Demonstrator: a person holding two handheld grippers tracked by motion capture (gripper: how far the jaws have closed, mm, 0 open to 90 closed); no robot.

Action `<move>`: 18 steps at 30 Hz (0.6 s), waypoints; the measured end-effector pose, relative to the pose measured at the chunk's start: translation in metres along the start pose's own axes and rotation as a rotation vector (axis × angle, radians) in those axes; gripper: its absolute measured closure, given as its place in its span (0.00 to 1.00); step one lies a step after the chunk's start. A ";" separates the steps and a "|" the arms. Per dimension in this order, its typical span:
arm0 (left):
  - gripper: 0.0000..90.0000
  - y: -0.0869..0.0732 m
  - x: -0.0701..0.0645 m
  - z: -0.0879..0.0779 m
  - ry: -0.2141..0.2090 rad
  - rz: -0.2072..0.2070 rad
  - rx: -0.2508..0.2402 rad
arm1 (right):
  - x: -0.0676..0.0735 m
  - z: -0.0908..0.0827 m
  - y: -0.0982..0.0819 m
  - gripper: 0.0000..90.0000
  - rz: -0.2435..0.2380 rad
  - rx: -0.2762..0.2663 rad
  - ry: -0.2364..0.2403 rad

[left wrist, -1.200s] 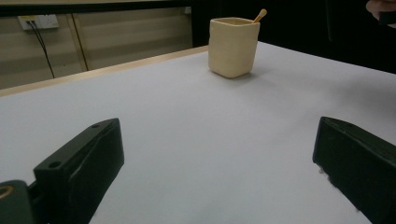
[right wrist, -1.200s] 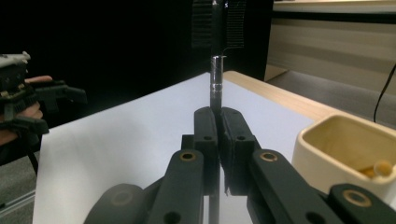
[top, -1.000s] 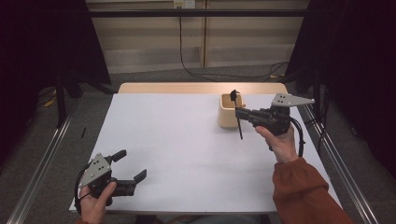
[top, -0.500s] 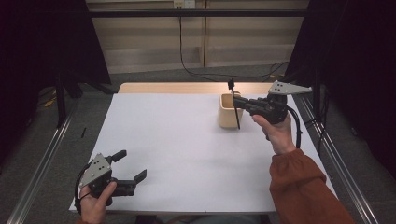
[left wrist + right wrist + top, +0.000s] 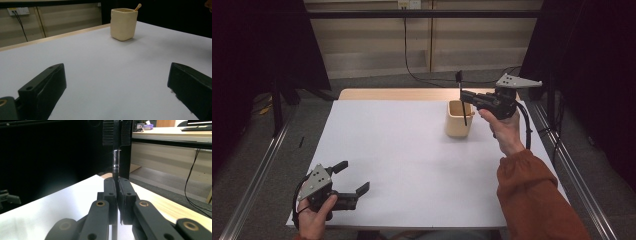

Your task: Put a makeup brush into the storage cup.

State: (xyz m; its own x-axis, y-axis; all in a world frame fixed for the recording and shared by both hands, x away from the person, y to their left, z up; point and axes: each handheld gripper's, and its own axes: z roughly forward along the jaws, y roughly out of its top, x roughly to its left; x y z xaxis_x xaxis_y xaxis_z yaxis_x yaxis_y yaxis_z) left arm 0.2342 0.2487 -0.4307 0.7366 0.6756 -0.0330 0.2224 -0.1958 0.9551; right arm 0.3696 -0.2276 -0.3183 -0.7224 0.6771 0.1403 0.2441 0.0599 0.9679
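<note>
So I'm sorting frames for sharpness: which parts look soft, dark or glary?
High view: evenly lit white table, black surroundings. Left gripper view: cup fairly sharp, near jaws soft. Right gripper view: a small glint on the black utensil clamped in the right gripper, left half very dark.

From the right gripper view, the black utensil (image 5: 116,150) runs off the frame at twelve o'clock, so I cannot tell its head, and its lower end is hidden behind the right tool (image 5: 117,195). In the high view its tip sits hidden inside the cream cup (image 5: 458,125). In the left gripper view, the wooden stick (image 5: 137,6) disappears into the cup, its lower part unseen.
</note>
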 end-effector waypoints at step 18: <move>0.02 0.001 -0.001 0.001 -0.006 0.005 -0.002 | -0.026 0.034 0.005 0.95 0.015 -0.024 -0.084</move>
State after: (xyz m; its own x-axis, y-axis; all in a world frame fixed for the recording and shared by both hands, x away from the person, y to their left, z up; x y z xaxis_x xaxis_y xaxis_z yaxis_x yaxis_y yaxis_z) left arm 0.2340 0.2476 -0.4302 0.7413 0.6705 -0.0302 0.2176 -0.1976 0.9558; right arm 0.4116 -0.2203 -0.3247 -0.6619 0.7368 0.1381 0.2385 0.0323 0.9706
